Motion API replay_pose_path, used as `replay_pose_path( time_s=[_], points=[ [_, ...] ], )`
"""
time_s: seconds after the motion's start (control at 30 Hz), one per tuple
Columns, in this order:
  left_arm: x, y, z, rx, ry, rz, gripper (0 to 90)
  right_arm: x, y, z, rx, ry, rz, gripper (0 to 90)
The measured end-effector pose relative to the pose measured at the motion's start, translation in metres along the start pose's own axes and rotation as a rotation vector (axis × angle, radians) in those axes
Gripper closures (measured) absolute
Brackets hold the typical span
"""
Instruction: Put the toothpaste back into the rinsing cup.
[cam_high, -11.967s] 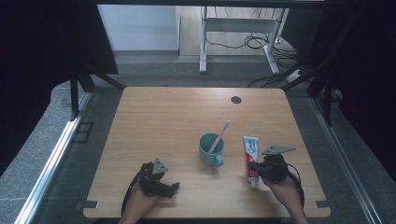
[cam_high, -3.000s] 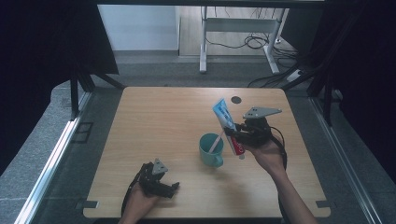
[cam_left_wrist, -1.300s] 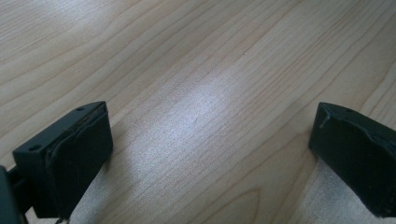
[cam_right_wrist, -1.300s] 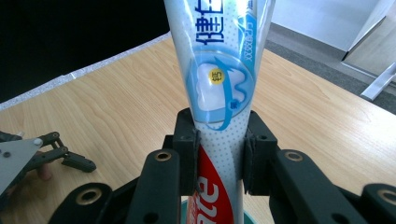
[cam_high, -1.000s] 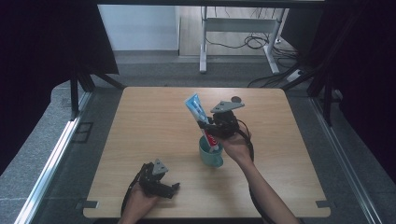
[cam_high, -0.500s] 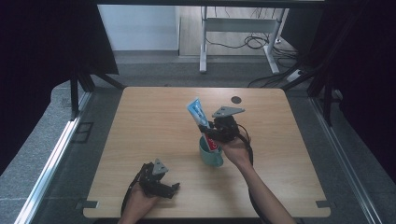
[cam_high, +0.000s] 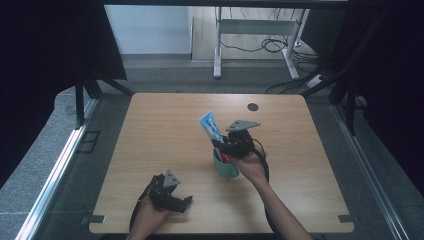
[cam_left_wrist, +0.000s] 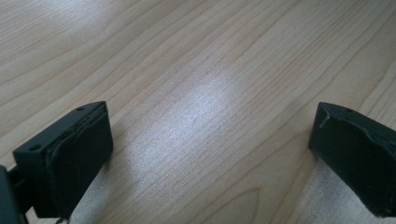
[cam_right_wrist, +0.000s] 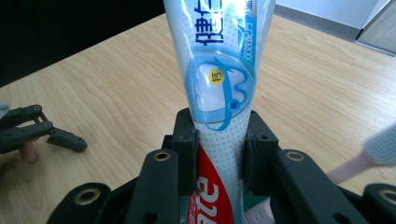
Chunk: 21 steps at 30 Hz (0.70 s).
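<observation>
- The right gripper (cam_high: 223, 146) clamps a toothpaste tube (cam_high: 212, 127), its lower end inside the teal cup (cam_high: 227, 169) mid-table.
- The left gripper (cam_high: 184, 201) rests spread wide on the wooden table (cam_high: 150, 125), grasping nothing.

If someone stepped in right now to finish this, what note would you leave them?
Right tool: shut on the toothpaste tube, held tilted above the teal cup, its lower end at the cup's mouth.
Left tool: open, holding nothing, resting near the front edge of the wooden table.
Toothbrush: stands in the cup.
Done: the tube is picked up and brought to the cup.
Left: probably lower the tube in beside the brush, open the jaws, and withdraw.
</observation>
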<state>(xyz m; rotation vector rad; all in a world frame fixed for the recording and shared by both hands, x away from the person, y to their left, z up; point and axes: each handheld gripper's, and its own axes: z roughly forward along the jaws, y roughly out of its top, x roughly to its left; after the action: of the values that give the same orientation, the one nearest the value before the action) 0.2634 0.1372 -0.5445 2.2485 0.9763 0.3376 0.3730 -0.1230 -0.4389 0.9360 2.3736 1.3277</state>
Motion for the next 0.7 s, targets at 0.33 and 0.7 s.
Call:
replay_pose_path(
  time_s=[0.33, 0.7],
  points=[
    [0.0003, 0.0, 0.0002, -0.003, 0.001, 0.003, 0.0, -0.0015, -0.0026, -0.002, 0.004, 0.007, 0.011, 69.9],
    [0.0004, 0.0001, 0.0002, -0.003, 0.001, 0.006, 0.0, -0.0039, -0.0083, -0.0043, 0.007, 0.017, 0.022, 69.5]
  ],
)
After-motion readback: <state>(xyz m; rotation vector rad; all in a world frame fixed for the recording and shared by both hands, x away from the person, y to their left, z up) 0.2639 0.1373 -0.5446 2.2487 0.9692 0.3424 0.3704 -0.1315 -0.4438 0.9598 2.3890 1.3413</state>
